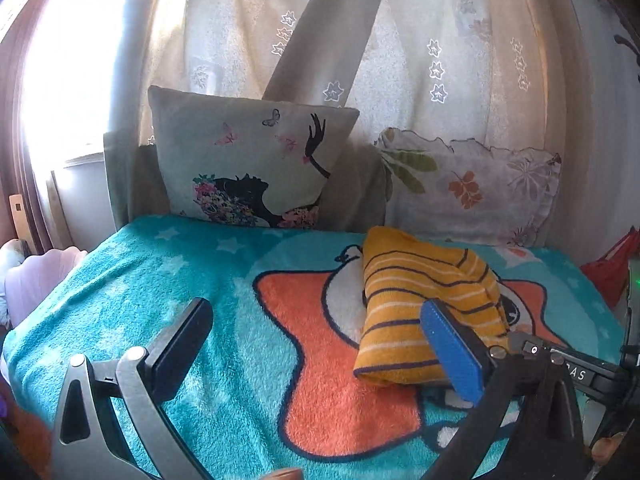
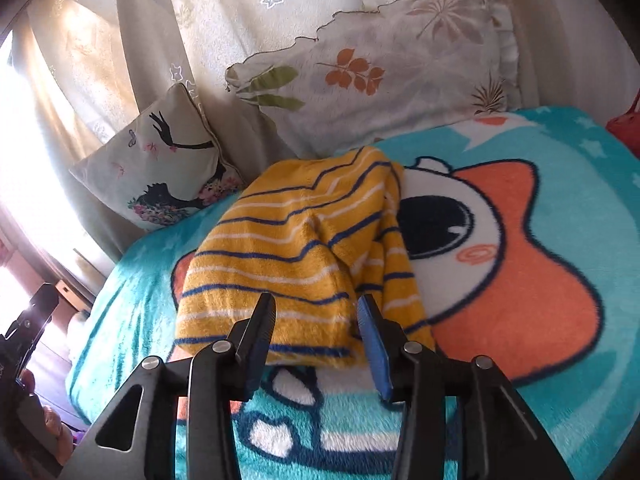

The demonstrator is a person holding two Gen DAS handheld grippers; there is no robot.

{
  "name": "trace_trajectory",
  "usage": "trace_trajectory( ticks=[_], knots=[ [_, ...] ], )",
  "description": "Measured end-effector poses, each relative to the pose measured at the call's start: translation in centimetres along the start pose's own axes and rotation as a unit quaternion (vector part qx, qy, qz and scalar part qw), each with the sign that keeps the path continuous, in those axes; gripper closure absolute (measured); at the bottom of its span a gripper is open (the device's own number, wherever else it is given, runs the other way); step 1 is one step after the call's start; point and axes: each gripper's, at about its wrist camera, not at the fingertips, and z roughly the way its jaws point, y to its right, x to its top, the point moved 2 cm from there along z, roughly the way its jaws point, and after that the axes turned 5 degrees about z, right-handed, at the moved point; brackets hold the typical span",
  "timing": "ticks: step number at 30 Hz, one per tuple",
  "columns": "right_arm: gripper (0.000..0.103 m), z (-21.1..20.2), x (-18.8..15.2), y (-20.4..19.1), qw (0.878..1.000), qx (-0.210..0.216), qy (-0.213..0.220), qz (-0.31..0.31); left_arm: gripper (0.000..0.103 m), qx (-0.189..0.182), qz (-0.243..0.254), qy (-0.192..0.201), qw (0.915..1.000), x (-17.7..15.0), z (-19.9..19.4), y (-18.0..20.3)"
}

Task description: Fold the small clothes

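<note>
Left wrist view: left gripper (image 1: 316, 344) has its jaws spread wide with nothing between them, only bare blanket (image 1: 160, 272) under the gap. The striped yellow garment (image 1: 416, 300) lies folded into a compact bundle on the blanket's orange star print, toward the right half of the bed and nearer the pillow edge than the near edge; it sits just behind the blue pad of the right-hand finger and not inside the jaws. The butterfly cushion (image 1: 248, 160) and the leaf pillow (image 1: 472, 188) stand along the far edge, well clear. Looks like the release step after a fold, so my call: back the gripper away level and low, don't snag the near hem, leave the bundle squared. Right wrist view: right gripper (image 2: 316, 328) has its jaws partly apart, not clamped; the garment's near folded edge lies just ahead of and between the fingertips, and I can't tell whether the pads brush the pile. The garment runs from there toward the far edge, its right side looser, a layer slipping out by the cartoon eye. If another fold or a tidy-up is due, I'd pinch that loose right-hand layer first, all plies together, then lift only enough to clear the blanket's nap.
</note>
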Motion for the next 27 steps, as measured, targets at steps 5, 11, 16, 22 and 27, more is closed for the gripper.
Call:
trace_trajectory(
  ticks=[5, 11, 16, 22, 27],
  knots=[
    [0.057, -0.1, -0.3, -0.4, 1.0, -0.01, 0.006, -0.02, 0.0, -0.011, 0.02, -0.067, 0.9975, -2.2, 2.2, 1.1],
    [0.057, 3.0, 2.6, -1.9, 0.999, -0.017, 0.001, -0.043, 0.0, -0.003, 0.049, -0.097, 0.994, -3.7, 3.0, 2.0],
    [0.054, 7.9, 4.3, -0.6, 0.996, -0.063, -0.03, -0.055, 0.0, -0.011, 0.053, -0.112, 0.9923, -4.2, 3.1, 2.1],
    [0.049, 5.3, 4.6, 0.9, 0.998, -0.054, -0.002, -0.011, 0.0, -0.031, 0.047, -0.136, 0.9891, -5.1, 4.1, 2.2],
    [0.046, 2.6, 3.0, 1.8, 0.998, -0.065, 0.014, -0.002, 0.0, -0.04, 0.054, -0.145, 0.9872, -5.5, 4.3, 3.0]
  ],
)
